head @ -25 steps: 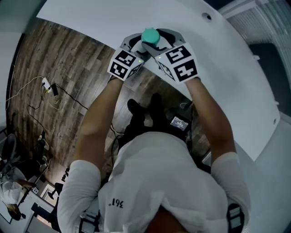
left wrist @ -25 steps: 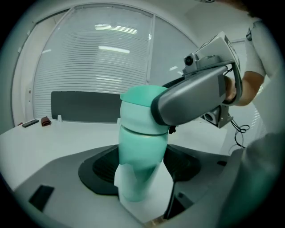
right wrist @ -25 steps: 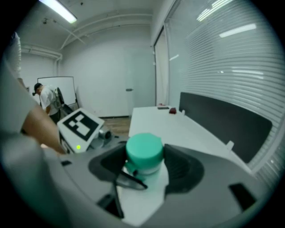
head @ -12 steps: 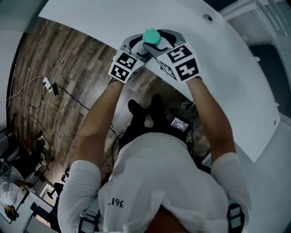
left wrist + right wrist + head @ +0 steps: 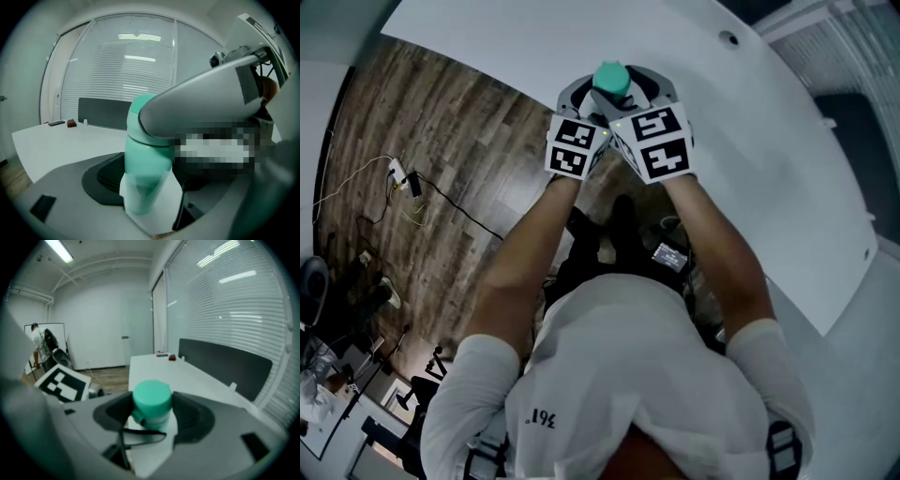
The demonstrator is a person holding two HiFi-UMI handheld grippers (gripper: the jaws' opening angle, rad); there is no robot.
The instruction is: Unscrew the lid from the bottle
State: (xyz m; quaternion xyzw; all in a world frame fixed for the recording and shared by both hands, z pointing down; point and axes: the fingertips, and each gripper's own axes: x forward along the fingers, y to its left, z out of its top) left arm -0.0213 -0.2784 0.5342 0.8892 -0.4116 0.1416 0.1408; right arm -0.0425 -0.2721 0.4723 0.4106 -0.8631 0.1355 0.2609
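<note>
A teal bottle [image 5: 610,78] stands upright on the white table [image 5: 487,37], close to its near edge. Both grippers meet on it. In the left gripper view my left gripper [image 5: 145,190] is shut on the bottle's body [image 5: 143,168], the dark pad [image 5: 105,180] pressing its side. The grey jaw of the right gripper [image 5: 197,101] crosses over the bottle's top and hides the lid there. In the right gripper view my right gripper [image 5: 152,411] is shut on the round teal lid [image 5: 151,398], which sits between its dark pads [image 5: 193,416]. The marker cubes [image 5: 652,141] sit side by side.
Wooden floor [image 5: 422,122] with cables and a power strip [image 5: 398,178] lies left of the table. A dark partition [image 5: 225,364] runs along the table's far side before blinds. Small items [image 5: 70,123] lie at the far end. A round hole [image 5: 727,37] sits in the tabletop.
Both marker cubes have turned and drawn closer together under the bottle, and the forearms have come nearer each other. The bottle stays in the same spot.
</note>
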